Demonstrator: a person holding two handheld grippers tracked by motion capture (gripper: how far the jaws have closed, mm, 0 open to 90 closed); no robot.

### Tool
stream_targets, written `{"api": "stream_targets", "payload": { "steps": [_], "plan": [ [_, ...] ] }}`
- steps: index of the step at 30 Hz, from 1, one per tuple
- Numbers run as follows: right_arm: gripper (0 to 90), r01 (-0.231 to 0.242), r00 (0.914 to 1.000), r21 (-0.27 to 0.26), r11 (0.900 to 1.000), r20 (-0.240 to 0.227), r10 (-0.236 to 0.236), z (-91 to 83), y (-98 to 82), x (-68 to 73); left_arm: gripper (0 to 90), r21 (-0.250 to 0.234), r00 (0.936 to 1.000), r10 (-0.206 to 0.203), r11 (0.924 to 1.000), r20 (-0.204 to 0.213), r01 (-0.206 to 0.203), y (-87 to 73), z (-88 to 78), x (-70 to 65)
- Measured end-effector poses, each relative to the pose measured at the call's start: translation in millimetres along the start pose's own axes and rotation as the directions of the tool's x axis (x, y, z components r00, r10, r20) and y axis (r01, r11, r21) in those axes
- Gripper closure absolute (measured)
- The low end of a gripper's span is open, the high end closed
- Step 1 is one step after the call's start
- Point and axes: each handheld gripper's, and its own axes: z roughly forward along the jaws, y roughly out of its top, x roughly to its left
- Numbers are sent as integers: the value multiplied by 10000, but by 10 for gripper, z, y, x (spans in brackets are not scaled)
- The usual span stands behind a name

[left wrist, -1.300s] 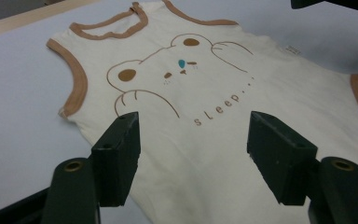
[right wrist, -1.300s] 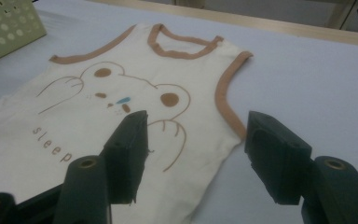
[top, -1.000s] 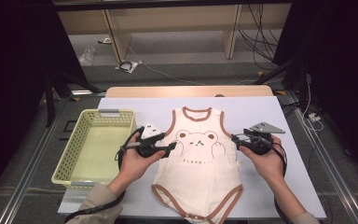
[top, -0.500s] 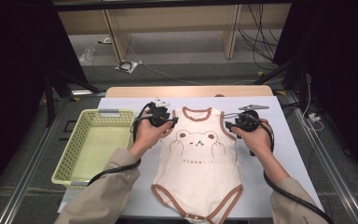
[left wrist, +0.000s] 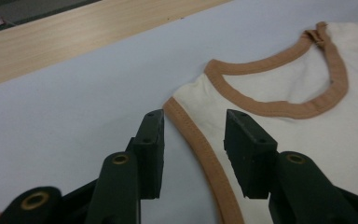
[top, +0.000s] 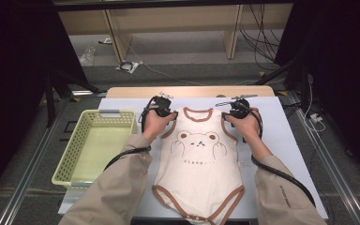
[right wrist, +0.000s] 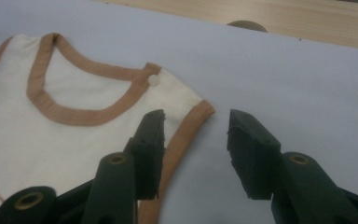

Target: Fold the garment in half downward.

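both hands have slid up the table from the bodysuit's waist to its shoulders since a second ago, and the bodysuit itself hasn't shifted. the baby bodysuit (top: 198, 164), cream with brown trim and a bear print, lies flat and face up on the white mat (top: 290, 140), neck toward the far edge, snap crotch at the near edge. the yellow-green basket (top: 75, 154) sits just beside the mat's left side, nothing in it that i can see.

left gripper (top: 165, 111) is at the garment's left shoulder; in the left gripper view its jaws stand apart, straddling the brown armhole trim (left wrist: 193, 140), with one jaw over bare mat and the other over cream cloth, nothing pinched. those jaws closed partway early in the last second and then held. right gripper (top: 234, 110) mirrors it at the right shoulder strap; in the right gripper view its jaws are apart with the trimmed shoulder corner (right wrist: 193, 119) just inside the left jaw, and the snap button (right wrist: 154, 80) is near. its jaws have just been closing, cloth edge between them but not yet pressed.

step in hand looks like lining up for a two-handed shoulder pinch, probably to fold or lift the bodysuit. the next move calls for dropping the tips to the mat and closing on both shoulder edges together. risk: a jaw skids over the thin cloth and grabs mat or nothing.
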Motion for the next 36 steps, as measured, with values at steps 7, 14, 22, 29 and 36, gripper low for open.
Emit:
{"api": "stream_targets", "payload": {
  "steps": [7, 14, 22, 29, 36],
  "plan": [
    [609, 91, 9993, 302, 9995, 348, -101, 174, 74, 35, 554, 504, 9993, -74, 9987, -361, 92, -6, 187, -6],
    [633, 42, 9983, 485, 9988, 576, -70, 269, 82, 48, 562, 561, 9990, -250, 9981, -382, 271, -13, 242, -27],
    [708, -168, 9977, 446, 9989, 663, 138, 327, 54, 74, 665, 492, 9996, -38, 9988, -286, 52, -14, 248, -56],
    [833, -153, 9979, 430, 9990, 641, 125, 337, 47, 120, 817, 360, 9998, 65, 9993, -186, -59, -30, 250, -107],
    [868, -343, 9969, 345, 9988, 718, 318, 331, 47, 137, 872, 160, 9992, -350, 9992, -218, 353, -46, 242, -108]
  ]
}}
